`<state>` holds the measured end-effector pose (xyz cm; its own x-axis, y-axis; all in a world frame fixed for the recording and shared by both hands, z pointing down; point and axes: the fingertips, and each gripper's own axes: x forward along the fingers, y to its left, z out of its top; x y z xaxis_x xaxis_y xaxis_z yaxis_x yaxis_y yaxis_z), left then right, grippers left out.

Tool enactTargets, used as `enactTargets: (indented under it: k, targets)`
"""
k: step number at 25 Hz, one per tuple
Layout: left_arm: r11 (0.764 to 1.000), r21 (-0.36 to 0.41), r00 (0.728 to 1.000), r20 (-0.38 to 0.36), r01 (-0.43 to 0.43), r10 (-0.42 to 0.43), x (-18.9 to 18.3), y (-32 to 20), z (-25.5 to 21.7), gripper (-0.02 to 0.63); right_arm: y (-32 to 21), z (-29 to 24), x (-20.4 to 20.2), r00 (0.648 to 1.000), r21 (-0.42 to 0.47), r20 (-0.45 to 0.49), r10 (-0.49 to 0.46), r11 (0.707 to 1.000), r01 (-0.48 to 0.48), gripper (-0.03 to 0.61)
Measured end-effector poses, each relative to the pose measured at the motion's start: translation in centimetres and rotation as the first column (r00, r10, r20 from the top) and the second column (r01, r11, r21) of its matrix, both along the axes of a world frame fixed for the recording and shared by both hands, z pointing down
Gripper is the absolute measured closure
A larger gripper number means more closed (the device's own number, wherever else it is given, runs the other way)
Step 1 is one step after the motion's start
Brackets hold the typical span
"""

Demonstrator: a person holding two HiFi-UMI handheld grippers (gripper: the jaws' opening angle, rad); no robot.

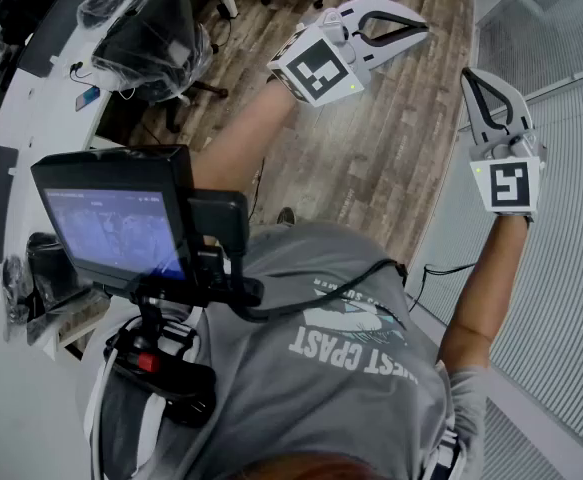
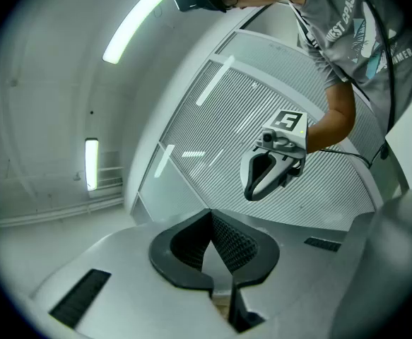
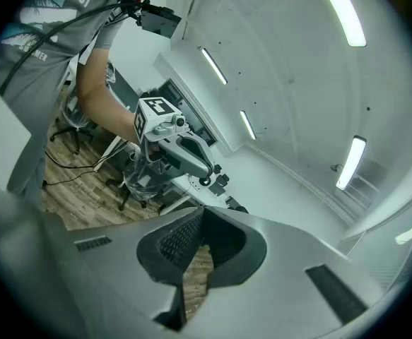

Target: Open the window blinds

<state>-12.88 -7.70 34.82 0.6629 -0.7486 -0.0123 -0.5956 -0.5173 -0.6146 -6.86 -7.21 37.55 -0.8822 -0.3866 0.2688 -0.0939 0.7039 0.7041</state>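
Both tools are raised in front of the person and neither holds anything. The left hand-held gripper has its 2 jaws pressed together over the wood floor. The right hand-held gripper is likewise closed and empty, and points toward the window. The blinds hang along the person's right side in the head view — a broad sheet of fine horizontal slats, lying flat and shut. The right hand-held gripper is near them but, as far as I can tell, not touching.

The step in hand looks like the approach, so nothing of the task is done yet. No cord, chain or wand shows in any view, so the first job is to find one, probably at an edge of the blinds. To do this well, spread the right jaws before reaching in and pinch the control itself rather than a slat — thin slats would likely bend. Then pull or twist steadily, keeping the left tool clear.
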Motion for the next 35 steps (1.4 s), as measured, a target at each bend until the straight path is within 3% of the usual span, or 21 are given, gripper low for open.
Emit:
enactTargets:
  k: [15,19,23,28,35]
  targets:
    - [1.000,-0.023,1.000,0.002,0.008,-0.008,0.0,0.0,0.6,0.611,0.6,0.3,0.4,0.999,-0.024,0.037,-0.012,1.000,0.013,0.575]
    - [1.000,-0.024,1.000,-0.006,0.001,-0.001,0.4,-0.1,0.4,0.611,1.3,0.7,1.5,1.000,0.016,0.001,0.027,1.000,-0.027,0.574]
    - [1.000,-0.018,1.000,-0.011,-0.021,0.021,1.1,0.2,0.3,0.611,2.6,0.6,3.2,0.997,0.000,0.028,0.079,0.997,-0.079,0.575]
    - [0.999,-0.003,0.998,-0.040,-0.044,0.043,1.9,0.4,-0.6,0.611,2.2,-1.1,4.2,0.993,0.042,0.046,0.105,0.993,-0.107,0.575]
    - [0.997,0.016,0.997,-0.026,-0.074,0.074,2.9,-0.1,-1.0,0.611,1.4,-1.8,5.1,0.990,0.072,0.033,0.134,0.988,-0.136,0.574]
